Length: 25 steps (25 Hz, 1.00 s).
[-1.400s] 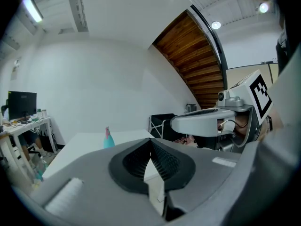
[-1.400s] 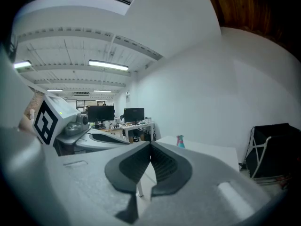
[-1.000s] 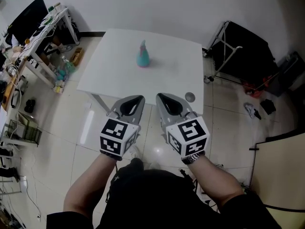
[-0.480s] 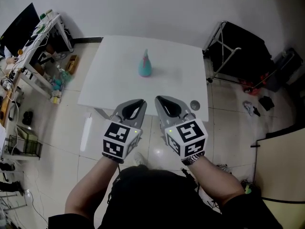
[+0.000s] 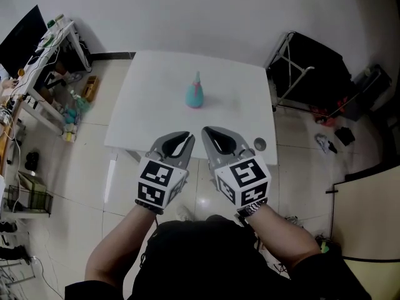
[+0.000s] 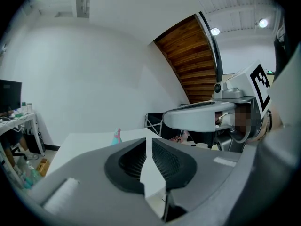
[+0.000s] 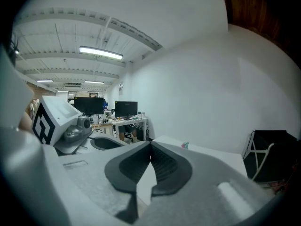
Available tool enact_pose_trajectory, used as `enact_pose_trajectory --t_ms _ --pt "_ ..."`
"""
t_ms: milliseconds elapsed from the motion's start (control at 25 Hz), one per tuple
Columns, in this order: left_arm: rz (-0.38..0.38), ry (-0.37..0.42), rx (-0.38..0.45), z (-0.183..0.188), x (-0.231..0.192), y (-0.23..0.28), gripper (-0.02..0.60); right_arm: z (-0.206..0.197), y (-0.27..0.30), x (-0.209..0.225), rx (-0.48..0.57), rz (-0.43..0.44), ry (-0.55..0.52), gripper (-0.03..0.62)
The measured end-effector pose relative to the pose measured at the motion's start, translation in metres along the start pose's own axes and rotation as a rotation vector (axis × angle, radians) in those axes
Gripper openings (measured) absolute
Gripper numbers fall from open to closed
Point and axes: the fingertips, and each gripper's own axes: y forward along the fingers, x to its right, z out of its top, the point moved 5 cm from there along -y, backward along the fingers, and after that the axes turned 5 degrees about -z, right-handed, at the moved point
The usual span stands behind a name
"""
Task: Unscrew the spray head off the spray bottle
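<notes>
1. Cluttered white desk [image 5: 53, 52] carrying a black flat monitor [image 5: 19, 39]: stands on the tiled floor beyond the left edge of the table, apart from it.
2. White square table [image 5: 156, 108]: its tabletop is bare except for the items in entries 4 and 6.
3. Left gripper [image 5: 186, 135], grey two-jaw tool with a black-and-white marker cube, held in the person's left hand. In the head view it is over the near edge of the tabletop and points toward the far edge. Its jaws have just been opening and show a thin slit between the ribbed pads, with nothing in it [image 6: 146, 139]. It is well apart from the bottle.
4. Teal cone-shaped spray bottle [image 5: 195, 96] with a pale pink spray head [image 5: 197, 78]: stands upright near the middle of the tabletop, a little toward the far edge. The head is on the bottle. It is small and distant in both gripper views [image 6: 116, 136] [image 7: 185, 146], and neither tool touches it.
5. Right gripper [image 5: 205, 130], same make, held in the right hand just beside the left one at the near edge. Its jaw tips meet and nothing is held [image 7: 150, 143].
6. Small grey round item [image 5: 259, 144]: at the near right corner of the tabletop; what it is cannot be made out.
7. Black frame stand with white tubing [image 5: 306, 61]: on the floor past the right edge of the table.
</notes>
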Motion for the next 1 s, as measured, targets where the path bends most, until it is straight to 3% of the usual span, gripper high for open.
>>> enact_pose_trajectory --t_ms 560,1000 --pt "0.035 0.013 -0.014 -0.012 -0.034 0.013 0.071 0.007 0.030 0.003 -0.017 0.022 -0.035 -0.009" --pt "0.061 -0.010 -0.061 -0.021 -0.057 0.060 0.166 0.001 0.055 0.045 -0.044 0.033 -0.027 -0.009"
